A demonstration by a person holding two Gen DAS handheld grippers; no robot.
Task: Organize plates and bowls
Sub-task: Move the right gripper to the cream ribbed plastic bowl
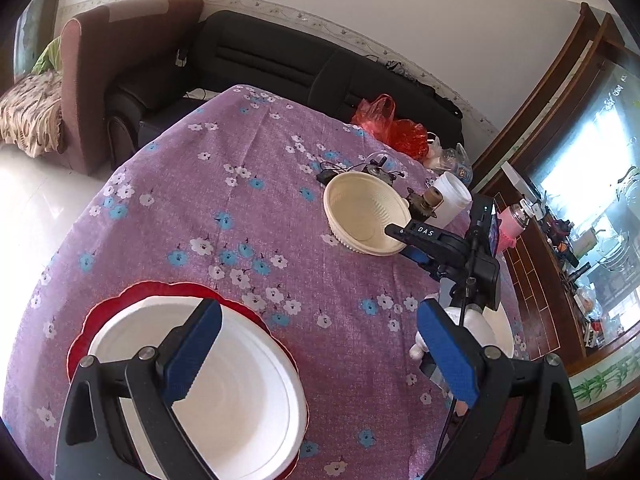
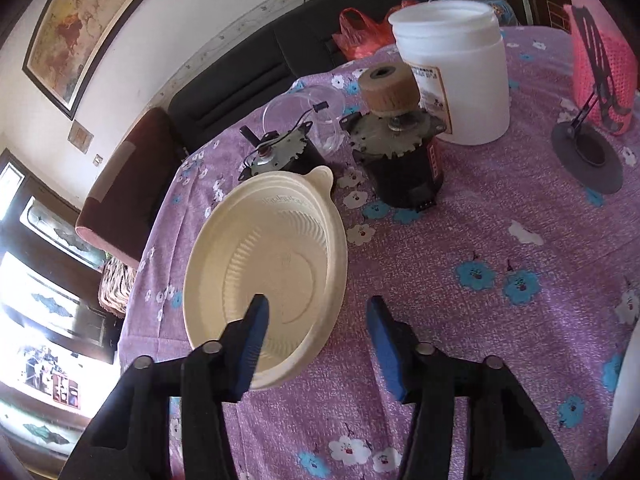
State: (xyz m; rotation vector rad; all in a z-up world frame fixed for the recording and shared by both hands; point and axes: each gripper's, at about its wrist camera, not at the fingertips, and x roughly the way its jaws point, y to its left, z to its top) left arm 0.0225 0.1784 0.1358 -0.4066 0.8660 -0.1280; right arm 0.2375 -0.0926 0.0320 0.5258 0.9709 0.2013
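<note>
A cream ribbed bowl (image 2: 280, 256) with a small tab handle sits on the purple flowered tablecloth (image 2: 480, 300). My right gripper (image 2: 316, 312) straddles its near rim, left pad inside the bowl and right pad outside over the cloth. The jaws stand apart and do not press on the rim. In the left wrist view the same bowl (image 1: 360, 212) lies to the right, with the right gripper (image 1: 400, 244) at its edge. A white plate (image 1: 224, 392) rests on a red scalloped plate (image 1: 96, 320) at the lower left. My left gripper (image 1: 320, 346) is open above them, holding nothing.
Behind the bowl stand two small motors (image 2: 400, 152) (image 2: 276, 152), a clear lid (image 2: 316, 112) and a white jar (image 2: 452, 72). A pink knitted item on a black stand (image 2: 588, 148) sits at the right. Another white plate's edge (image 2: 624, 400) shows lower right. A red bag (image 1: 384, 124) lies by the far edge.
</note>
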